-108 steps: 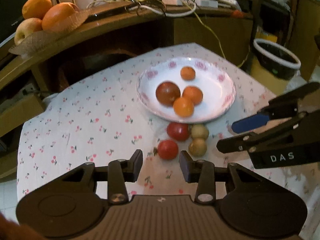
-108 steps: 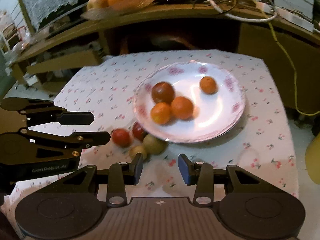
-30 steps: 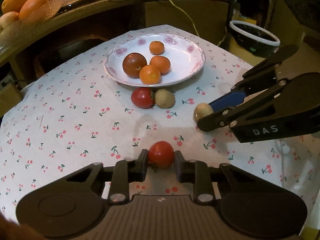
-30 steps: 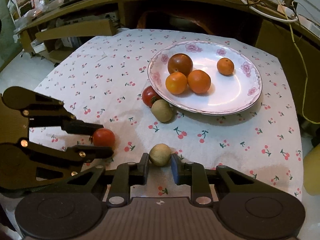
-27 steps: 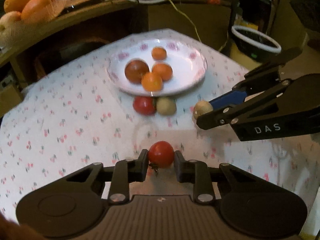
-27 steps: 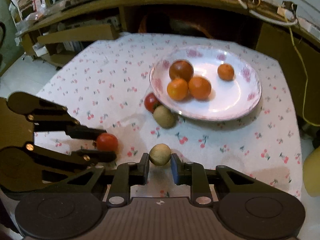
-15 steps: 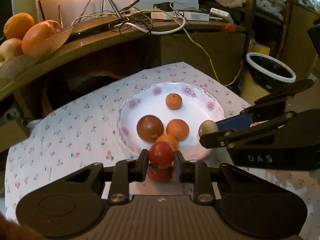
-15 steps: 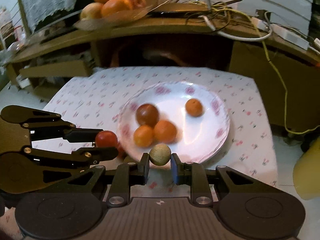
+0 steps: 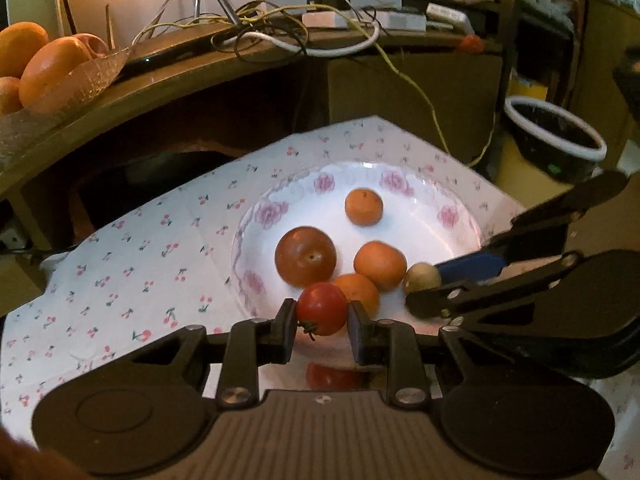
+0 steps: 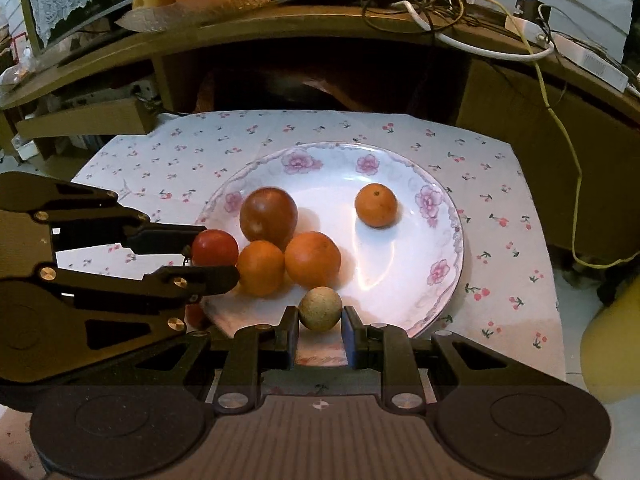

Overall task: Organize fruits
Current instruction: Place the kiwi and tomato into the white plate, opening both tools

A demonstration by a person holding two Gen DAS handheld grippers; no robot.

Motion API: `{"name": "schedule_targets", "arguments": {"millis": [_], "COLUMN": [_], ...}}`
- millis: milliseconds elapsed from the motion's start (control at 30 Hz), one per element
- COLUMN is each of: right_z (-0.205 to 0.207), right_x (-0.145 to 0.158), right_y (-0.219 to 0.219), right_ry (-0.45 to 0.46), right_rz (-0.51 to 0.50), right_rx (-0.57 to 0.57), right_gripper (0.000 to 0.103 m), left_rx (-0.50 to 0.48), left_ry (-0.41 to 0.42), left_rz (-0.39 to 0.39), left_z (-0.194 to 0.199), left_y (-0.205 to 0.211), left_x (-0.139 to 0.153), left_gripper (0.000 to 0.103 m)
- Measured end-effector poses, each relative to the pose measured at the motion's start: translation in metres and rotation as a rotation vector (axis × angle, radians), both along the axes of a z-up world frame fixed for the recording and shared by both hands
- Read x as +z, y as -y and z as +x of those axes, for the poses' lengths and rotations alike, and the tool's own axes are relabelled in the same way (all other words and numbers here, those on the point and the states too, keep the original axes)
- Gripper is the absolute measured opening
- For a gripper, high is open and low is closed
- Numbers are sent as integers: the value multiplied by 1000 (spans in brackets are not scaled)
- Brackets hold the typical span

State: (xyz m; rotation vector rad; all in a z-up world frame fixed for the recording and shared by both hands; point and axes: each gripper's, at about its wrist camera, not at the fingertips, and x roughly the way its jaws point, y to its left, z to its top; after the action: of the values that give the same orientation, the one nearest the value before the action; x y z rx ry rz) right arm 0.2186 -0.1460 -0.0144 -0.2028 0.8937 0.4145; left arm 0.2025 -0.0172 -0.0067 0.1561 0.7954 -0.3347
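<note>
Cherry-print cloth covers the tabletop [image 10: 168, 160]. On it sits a flowered plate [image 10: 436, 200] with free room on its right half. The left gripper [image 9: 322, 316] has its fingers closed on a red tomato [image 9: 322, 309] at the plate's near-left rim. The right gripper [image 10: 320, 322] pinches a small tan fruit [image 10: 320, 309], perhaps a longan, over the near rim.

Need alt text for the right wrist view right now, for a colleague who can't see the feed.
The right gripper pinches a small tan fruit over the near rim of a floral plate holding four fruits. At left, the left gripper holds a red tomato at the plate's edge, above a cherry-print tablecloth.
</note>
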Motion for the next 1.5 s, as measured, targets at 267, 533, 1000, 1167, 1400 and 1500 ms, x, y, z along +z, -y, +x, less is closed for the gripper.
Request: {"name": "schedule_targets", "arguments": {"millis": [267,533,1000,1167,1400,1500], "right_z": [14,13,-40,-61,-40,-37], "right_x": [-4,-1,24,7,-11,-18], "right_y": [5,8,17,0,-18,-26], "right_ry": [11,29,63,25,2,1], "right_rz": [28,43,110,110,98,81], "right_rx": [-42,-51,12,54,51,63], "right_gripper": [26,37,38,38,38,38], "left_rx": [33,80,42,-3,-24,-27], "left_ry": [13,8,-3,-17,-39,-59], "left_rz": [-66,-60,-30,-2,-23,-20], "left_z": [12,11,-44,-61,-64,-64], "left_y": [-4,-13,-35,-32,-40,-44], "left_x": [3,7,32,31,24,17], "left_gripper": [36,38,39,40,40,40]}}
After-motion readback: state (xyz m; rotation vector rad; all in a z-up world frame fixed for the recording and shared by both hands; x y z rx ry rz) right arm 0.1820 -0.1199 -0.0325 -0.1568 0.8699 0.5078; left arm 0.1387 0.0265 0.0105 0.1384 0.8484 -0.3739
